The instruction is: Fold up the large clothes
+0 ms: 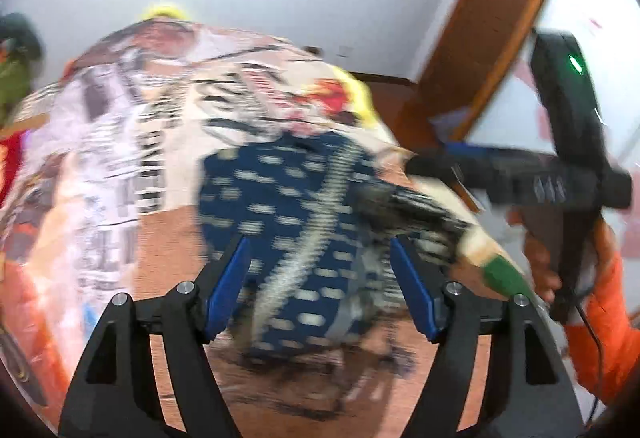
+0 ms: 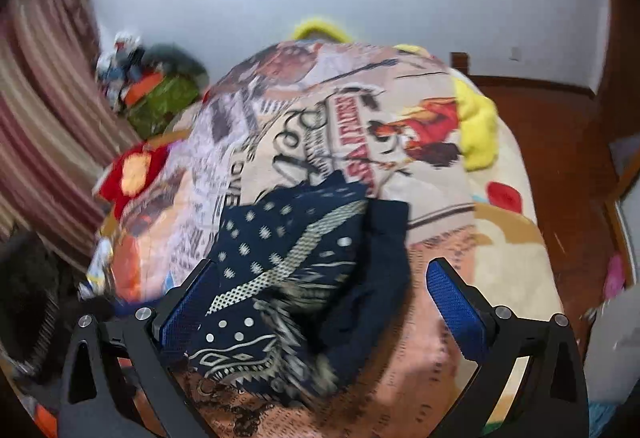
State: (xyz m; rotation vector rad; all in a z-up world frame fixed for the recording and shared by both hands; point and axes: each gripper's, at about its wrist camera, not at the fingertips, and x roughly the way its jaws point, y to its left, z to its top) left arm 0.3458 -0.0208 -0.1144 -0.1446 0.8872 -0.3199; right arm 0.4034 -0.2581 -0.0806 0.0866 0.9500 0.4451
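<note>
Both grippers (image 1: 320, 286) (image 2: 324, 310) spread, pinching nothing, above navy garment (image 2: 296, 270) looking mostly folded on bedspread (image 2: 440, 205).

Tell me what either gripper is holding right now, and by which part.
Nothing is held. The left gripper and right gripper both stand open over the navy patterned garment, pads clear of the cloth.

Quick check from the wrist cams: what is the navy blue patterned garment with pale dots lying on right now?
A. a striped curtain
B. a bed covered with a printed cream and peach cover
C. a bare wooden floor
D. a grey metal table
B: the navy blue patterned garment sits bunched on the printed cream and peach bed cover, which shows around it in both wrist views.
</note>
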